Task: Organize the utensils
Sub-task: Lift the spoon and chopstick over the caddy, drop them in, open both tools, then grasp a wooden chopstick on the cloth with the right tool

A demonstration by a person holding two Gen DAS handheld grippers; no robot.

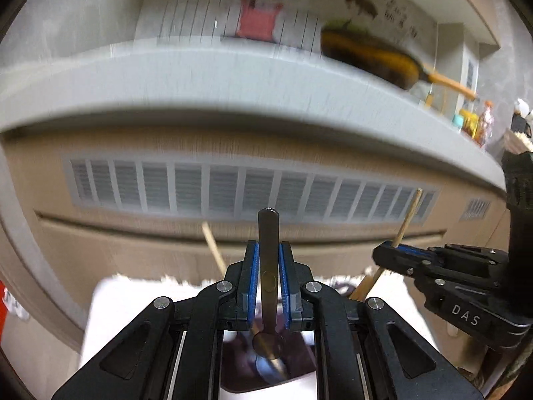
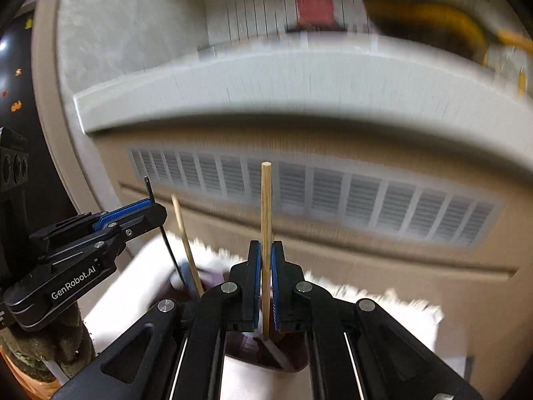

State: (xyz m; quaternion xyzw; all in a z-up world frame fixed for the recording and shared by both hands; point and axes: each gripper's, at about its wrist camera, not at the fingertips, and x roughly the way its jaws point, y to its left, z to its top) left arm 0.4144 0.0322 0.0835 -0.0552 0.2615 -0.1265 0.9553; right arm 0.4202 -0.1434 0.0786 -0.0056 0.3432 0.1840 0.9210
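My left gripper point(image 1: 268, 250) is shut on a dark metal spoon point(image 1: 268, 250), handle pointing up, bowl down over a dark cup point(image 1: 266, 363). It also shows in the right wrist view point(image 2: 156, 205). My right gripper point(image 2: 265, 250) is shut on a wooden chopstick point(image 2: 266, 206), held upright over the same cup point(image 2: 266, 353). It also shows in the left wrist view point(image 1: 389, 250), with the chopstick point(image 1: 408, 216) sticking up. A second chopstick point(image 2: 186, 243) leans in the cup, seen also in the left wrist view point(image 1: 213, 246).
The cup stands on a white cloth point(image 2: 383, 310). Behind is a beige cabinet front with a long vent grille point(image 1: 233, 190) under a grey counter edge point(image 1: 233, 80). A frying pan point(image 1: 373, 56) and bottles point(image 1: 473, 123) sit on the counter.
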